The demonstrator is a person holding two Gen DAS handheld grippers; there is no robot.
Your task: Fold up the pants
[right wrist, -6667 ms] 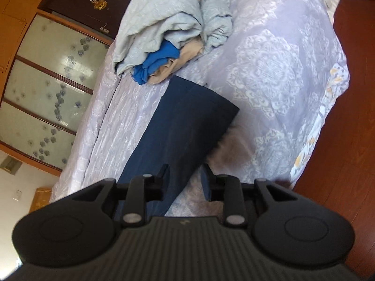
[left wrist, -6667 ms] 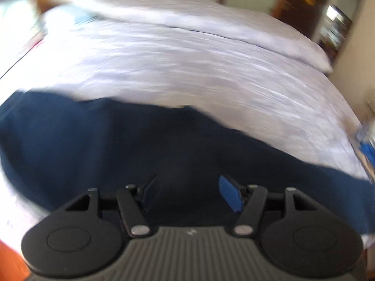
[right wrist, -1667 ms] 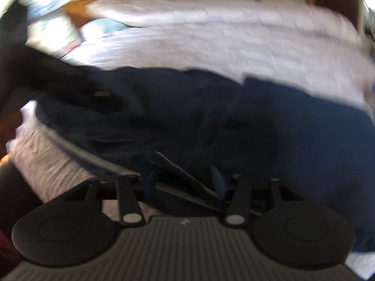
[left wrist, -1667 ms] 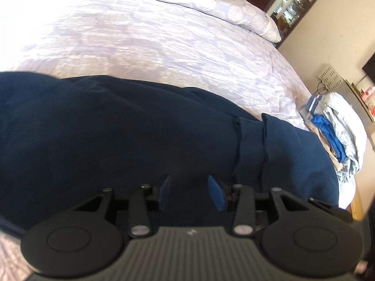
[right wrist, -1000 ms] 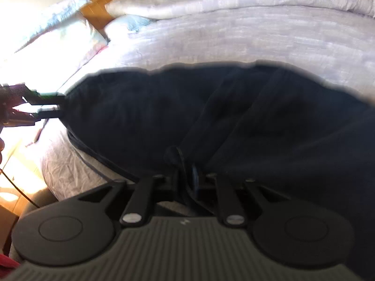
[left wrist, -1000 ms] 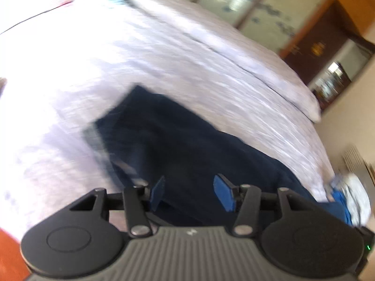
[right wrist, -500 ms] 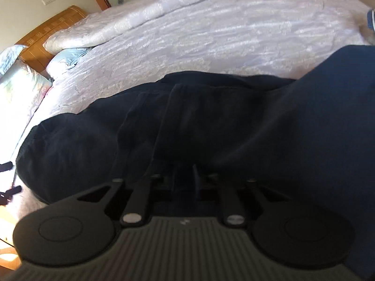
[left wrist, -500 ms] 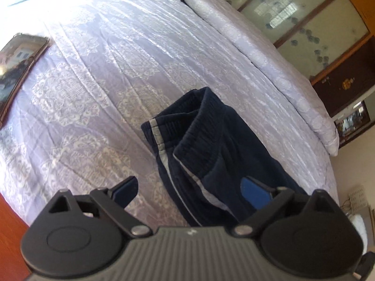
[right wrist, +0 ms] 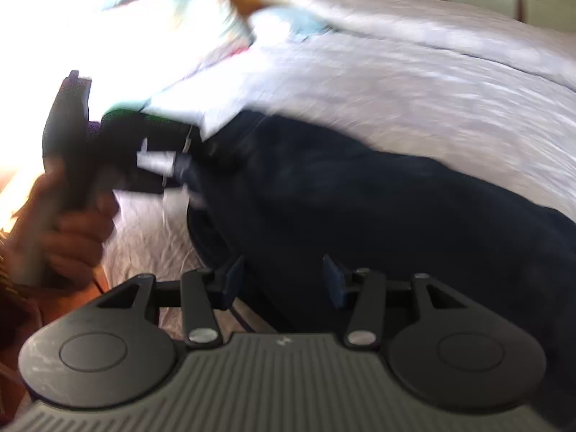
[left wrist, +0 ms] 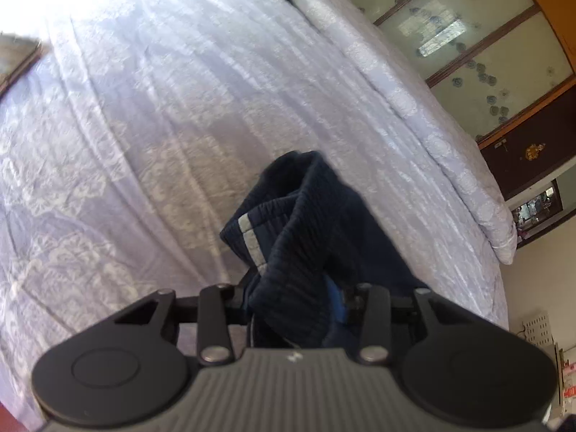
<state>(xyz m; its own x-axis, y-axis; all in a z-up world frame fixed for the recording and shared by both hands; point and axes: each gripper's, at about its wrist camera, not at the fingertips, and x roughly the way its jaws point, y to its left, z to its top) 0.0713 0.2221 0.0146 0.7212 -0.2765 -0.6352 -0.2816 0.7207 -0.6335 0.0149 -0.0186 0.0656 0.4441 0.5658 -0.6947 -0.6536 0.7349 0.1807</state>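
The navy pants (left wrist: pixel 309 223) with a grey side stripe lie on the lilac bedspread (left wrist: pixel 144 126). My left gripper (left wrist: pixel 291 302) is shut on the bunched waistband, which fills the gap between its jaws and rises in front of the camera. In the blurred right wrist view the pants (right wrist: pixel 378 208) spread across the bed, and my right gripper (right wrist: pixel 282 280) is open just above their near edge, holding nothing. The left gripper (right wrist: pixel 169 162) also shows there at the left, held by a hand and clamped on the waistband end.
A rolled lilac duvet (left wrist: pixel 414 100) lies along the far side of the bed. A wardrobe with frosted glass doors (left wrist: pixel 468 36) stands behind it. A flat framed object (left wrist: pixel 14 57) rests at the bed's left edge. Pillows (right wrist: pixel 223 10) and a wooden headboard are at the bed's head.
My left gripper was wide open above the waistband and has closed on it. My right gripper was shut on the pants and has opened and pulled back.
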